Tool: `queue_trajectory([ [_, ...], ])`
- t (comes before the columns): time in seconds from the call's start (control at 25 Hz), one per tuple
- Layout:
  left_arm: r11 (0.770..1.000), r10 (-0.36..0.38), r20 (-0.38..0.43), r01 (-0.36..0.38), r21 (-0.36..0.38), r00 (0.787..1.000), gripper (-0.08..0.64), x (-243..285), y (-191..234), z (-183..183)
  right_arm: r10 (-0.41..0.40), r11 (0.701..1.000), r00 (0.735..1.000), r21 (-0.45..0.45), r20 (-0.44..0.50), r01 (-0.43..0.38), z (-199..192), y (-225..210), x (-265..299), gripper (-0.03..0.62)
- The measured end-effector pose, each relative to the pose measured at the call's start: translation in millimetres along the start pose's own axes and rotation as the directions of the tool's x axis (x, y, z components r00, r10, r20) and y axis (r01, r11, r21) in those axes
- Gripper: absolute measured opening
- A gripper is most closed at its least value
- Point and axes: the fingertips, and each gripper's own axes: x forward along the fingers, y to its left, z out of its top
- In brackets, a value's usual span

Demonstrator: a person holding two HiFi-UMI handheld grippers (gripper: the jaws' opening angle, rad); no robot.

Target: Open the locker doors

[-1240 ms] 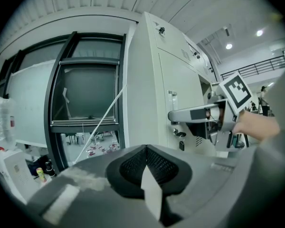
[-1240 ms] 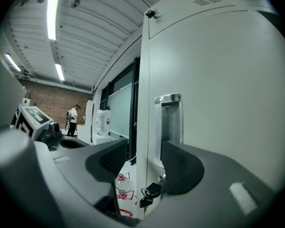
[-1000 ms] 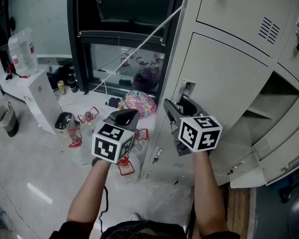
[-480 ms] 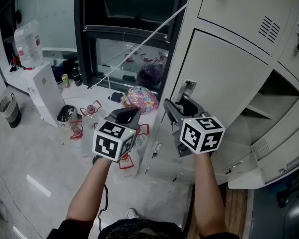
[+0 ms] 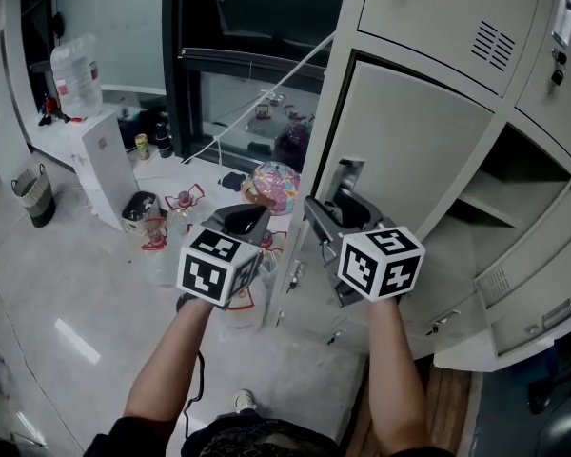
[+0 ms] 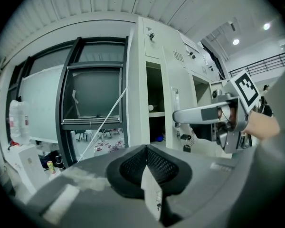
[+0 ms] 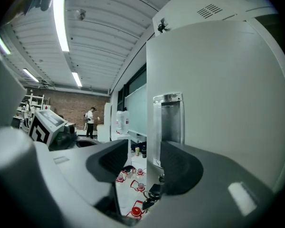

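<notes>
Head view, locker door point(image 5: 414, 146): pale grey, ajar, with a dark gap along its left edge; its recessed handle point(image 5: 344, 181) sits near that edge.
Head view, right gripper point(image 5: 337, 211): at the handle, one jaw left of the door's edge, the other over the door's face.
Head view, left gripper point(image 5: 246, 220): held apart from the locker, to the left, above the floor.
Head view, surroundings: a neighbouring compartment point(image 5: 519, 193) at the right stands open; red-capped bottles point(image 5: 183, 204) are scattered on the floor.
Left gripper view, left gripper point(image 6: 146, 169): jaws clenched together, nothing held.
Left gripper view, locker door point(image 6: 170, 80): swung out from the dark interior, with the right gripper point(image 6: 181, 116) reaching across its edge.
Right gripper view, right gripper point(image 7: 145, 161): jaws released, having just closed a little; the door's edge stands between them with a gap on the left side.
Right gripper view, locker door point(image 7: 218, 89): fills the right half, the handle point(image 7: 170, 120) just above the right jaw.
</notes>
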Motion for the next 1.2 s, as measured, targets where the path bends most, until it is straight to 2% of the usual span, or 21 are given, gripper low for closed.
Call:
queue_trajectory([
  [0.64, 0.997, 0.075, 0.007, -0.075, -0.017, 0.997, -0.002, -38, -71, -9, 0.108, 0.994, 0.994, -0.024, 0.015, -0.107, -7, 30, -84, 0.189],
  [0.92, 0.999, 0.052, 0.010, -0.052, 0.012, 0.999, -0.002, -43, -113, -12, 0.094, 0.995, 0.995, -0.034, 0.019, -0.093, -12, 30, -129, 0.178],
  [1.2, 0.999, -0.007, 0.002, 0.007, 0.031, 1.000, -0.002, -41, -155, -11, 0.041, 0.999, 0.999, -0.028, 0.033, -0.041, -15, 21, -171, 0.176],
])
